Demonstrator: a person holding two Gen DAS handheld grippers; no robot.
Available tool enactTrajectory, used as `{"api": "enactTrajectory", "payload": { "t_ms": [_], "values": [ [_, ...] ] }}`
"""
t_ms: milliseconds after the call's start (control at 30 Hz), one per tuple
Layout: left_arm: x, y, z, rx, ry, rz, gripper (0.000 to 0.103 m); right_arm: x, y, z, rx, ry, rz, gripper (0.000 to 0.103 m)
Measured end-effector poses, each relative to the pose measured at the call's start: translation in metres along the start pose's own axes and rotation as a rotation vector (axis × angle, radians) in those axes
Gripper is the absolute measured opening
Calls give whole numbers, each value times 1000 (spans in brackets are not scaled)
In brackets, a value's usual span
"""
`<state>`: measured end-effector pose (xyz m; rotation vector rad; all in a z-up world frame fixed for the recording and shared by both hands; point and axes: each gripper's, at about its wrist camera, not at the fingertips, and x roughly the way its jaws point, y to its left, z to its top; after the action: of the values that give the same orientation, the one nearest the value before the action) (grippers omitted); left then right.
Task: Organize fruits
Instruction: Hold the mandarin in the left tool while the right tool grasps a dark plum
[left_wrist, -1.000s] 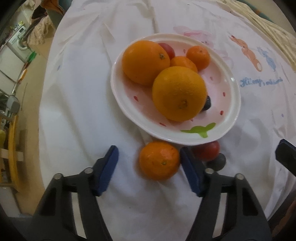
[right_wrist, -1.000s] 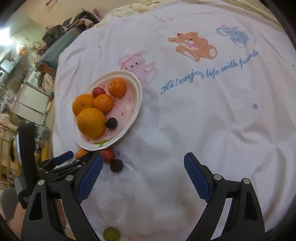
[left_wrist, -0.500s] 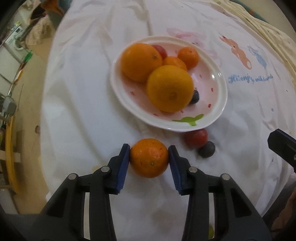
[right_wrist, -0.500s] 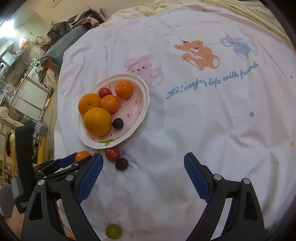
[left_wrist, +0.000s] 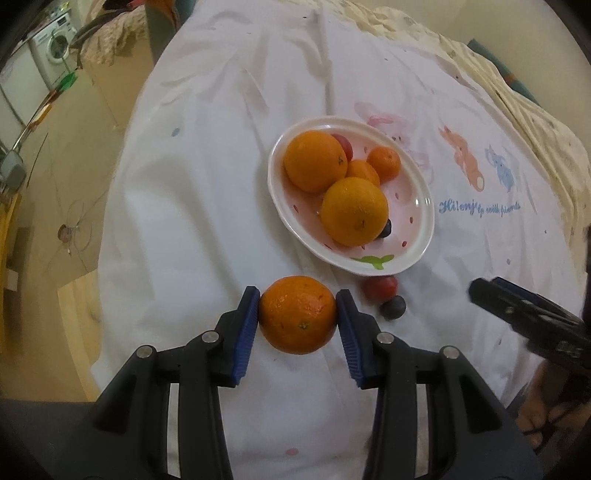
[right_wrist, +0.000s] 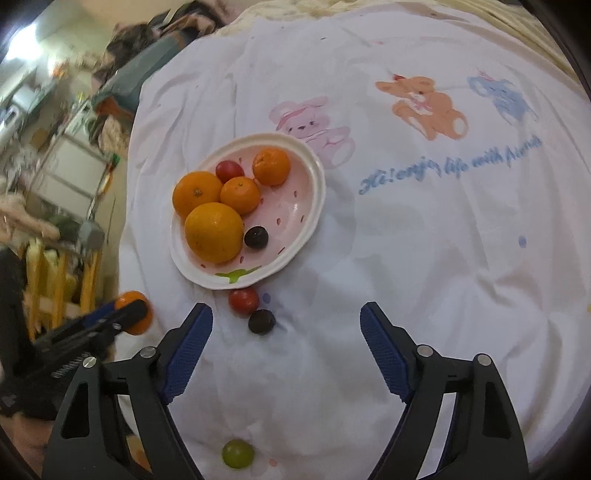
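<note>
Left gripper (left_wrist: 298, 318) was clamped on the small orange (left_wrist: 297, 314), both blue pads pressed against its sides, holding it near the front edge of the white cloth (left_wrist: 207, 206), just short of the pink bowl (left_wrist: 424, 221), which held two big oranges, two small ones, a red fruit and a dark one. Right gripper (right_wrist: 286, 345) had just been narrowing a bit but its jaws stood wide apart with nothing between them, hovering just behind the red cherry tomato (right_wrist: 243, 300) and dark grape (right_wrist: 261, 321) by the bowl's rim, with a green grape (right_wrist: 237, 453) closer in.

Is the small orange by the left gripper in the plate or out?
Out. The small orange is clamped in the left gripper, short of the plate.
</note>
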<state>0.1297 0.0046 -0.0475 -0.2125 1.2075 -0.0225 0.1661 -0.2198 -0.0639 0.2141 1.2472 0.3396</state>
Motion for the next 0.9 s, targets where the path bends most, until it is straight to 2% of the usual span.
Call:
{"api": "enactTrajectory", "payload": {
  "t_ms": [133, 300, 467, 567, 633, 767, 867, 900],
  "values": [
    [0, 4, 3, -28, -1, -10, 38, 24, 5, 5, -58, 73, 51, 83],
    [5, 10, 9, -65, 16, -18, 38, 48, 17, 1, -210, 108, 14, 83],
    [8, 12, 11, -74, 31, -28, 38, 66, 35, -12, -327, 143, -2, 75],
    [11, 11, 11, -69, 45, -30, 38, 78, 45, -19, -381, 163, -21, 64],
    [12, 11, 11, -68, 54, -37, 38, 84, 52, -22, -422, 157, -61, 62],
    [14, 9, 9, -64, 64, -39, 38, 86, 62, -26, -470, 136, -74, 60],
    [18, 7, 7, -65, 78, -39, 38, 89, 62, -24, -461, 143, -77, 41],
    [19, 7, 7, -63, 81, -38, 38, 89, 60, -22, -449, 152, -61, 30]
  ]
}}
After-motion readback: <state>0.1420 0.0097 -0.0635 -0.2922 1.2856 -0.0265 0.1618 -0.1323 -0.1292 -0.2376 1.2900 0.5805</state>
